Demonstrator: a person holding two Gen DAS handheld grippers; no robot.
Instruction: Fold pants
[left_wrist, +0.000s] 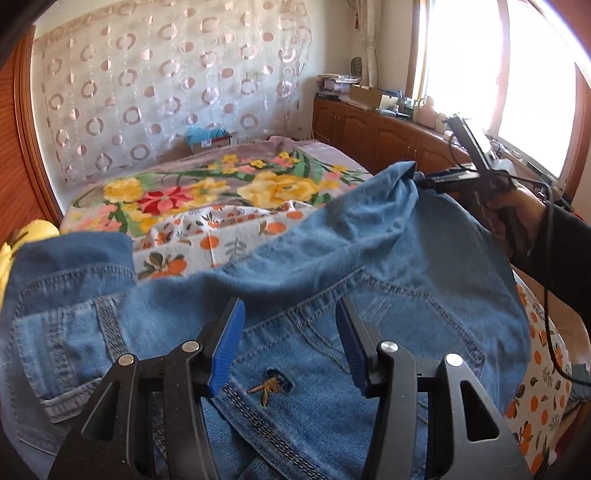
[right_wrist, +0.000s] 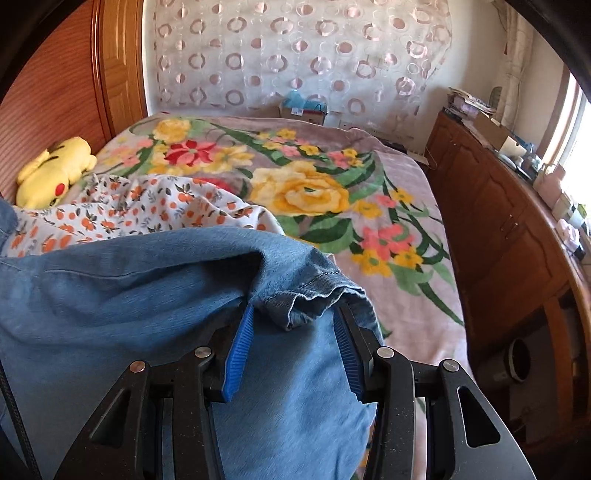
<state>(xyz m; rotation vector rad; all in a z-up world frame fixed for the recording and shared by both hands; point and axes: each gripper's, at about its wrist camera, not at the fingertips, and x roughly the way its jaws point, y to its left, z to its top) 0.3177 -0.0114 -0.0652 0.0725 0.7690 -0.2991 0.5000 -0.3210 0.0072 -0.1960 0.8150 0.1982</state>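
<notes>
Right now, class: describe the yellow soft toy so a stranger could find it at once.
Start at the bed with the floral blanket. At its left edge, against the wooden panel, lies the plush toy: the only plain yellow thing, with a red cheek spot.

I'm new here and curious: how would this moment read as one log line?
task: fold pants | left gripper: open above jeans | right gripper: open, hem between jaws | on bed
</notes>
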